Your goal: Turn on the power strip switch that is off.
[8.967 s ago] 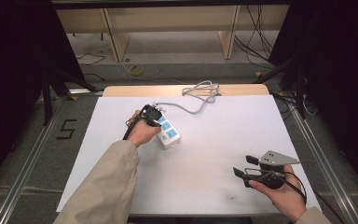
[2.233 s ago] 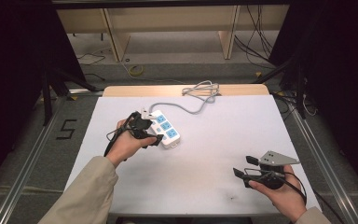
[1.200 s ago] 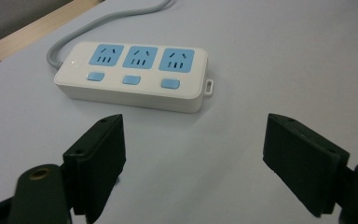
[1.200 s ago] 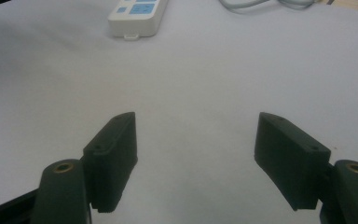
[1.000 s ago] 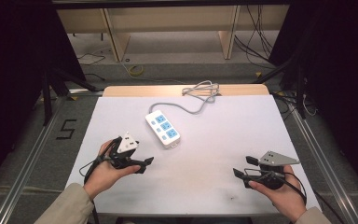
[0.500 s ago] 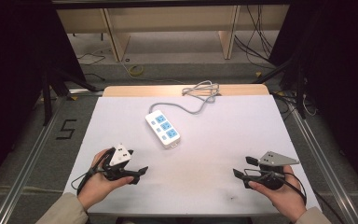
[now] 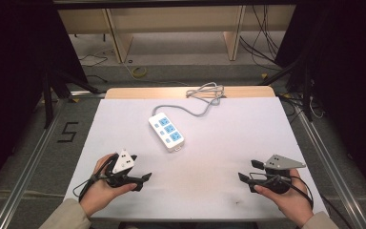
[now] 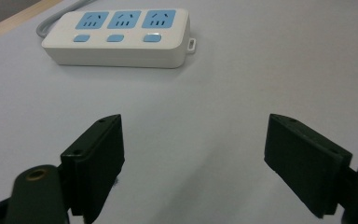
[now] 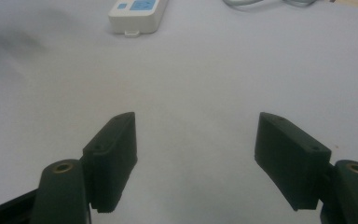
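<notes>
Three blue sockets, white power strip (image 7: pixel 166 132)

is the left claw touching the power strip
Apart. The high view shows bare table between the left claw and the power strip; the left gripper view shows it lying beyond the open jaws.

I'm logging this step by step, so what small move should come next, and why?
Probably none toward the power strip: it lies alone mid-table, while the left gripper and right gripper rest open and empty near the front edge. Keeping both parked there seems the sensible move.
</notes>
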Demonstrator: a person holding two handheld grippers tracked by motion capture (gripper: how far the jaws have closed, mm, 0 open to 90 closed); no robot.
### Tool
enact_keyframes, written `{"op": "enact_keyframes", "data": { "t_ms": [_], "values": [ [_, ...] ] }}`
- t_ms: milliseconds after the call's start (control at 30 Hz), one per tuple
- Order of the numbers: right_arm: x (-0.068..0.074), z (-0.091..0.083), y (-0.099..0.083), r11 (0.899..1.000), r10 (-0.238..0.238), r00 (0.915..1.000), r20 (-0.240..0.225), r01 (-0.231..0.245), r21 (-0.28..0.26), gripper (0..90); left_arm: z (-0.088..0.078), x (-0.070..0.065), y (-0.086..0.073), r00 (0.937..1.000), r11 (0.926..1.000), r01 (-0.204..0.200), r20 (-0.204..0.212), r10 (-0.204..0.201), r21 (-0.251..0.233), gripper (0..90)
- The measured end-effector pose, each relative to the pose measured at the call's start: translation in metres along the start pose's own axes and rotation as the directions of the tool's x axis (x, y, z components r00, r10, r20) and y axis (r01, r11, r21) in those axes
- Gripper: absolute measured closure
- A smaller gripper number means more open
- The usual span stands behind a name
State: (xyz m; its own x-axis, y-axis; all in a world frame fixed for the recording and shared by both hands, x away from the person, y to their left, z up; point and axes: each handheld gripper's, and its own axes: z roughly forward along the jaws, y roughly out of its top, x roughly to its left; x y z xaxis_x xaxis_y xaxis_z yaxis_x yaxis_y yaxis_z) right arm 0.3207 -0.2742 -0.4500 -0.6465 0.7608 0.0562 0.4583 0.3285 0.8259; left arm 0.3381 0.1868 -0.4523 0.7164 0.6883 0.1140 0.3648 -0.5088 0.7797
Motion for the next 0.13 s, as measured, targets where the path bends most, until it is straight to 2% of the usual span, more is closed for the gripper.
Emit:
{"op": "enact_keyframes", "data": {
  "t_ms": [133],
  "values": [
    [-0.0004, -0.0002, 0.0, 1.0, 0.001, 1.0, 0.001, -0.001, -0.001, 29.9, 0.0009, 0.0005, -0.0004, 1.0, 1.0, -0.004, 0.0, 0.004, 0.006, 19.6]
  ]
}}
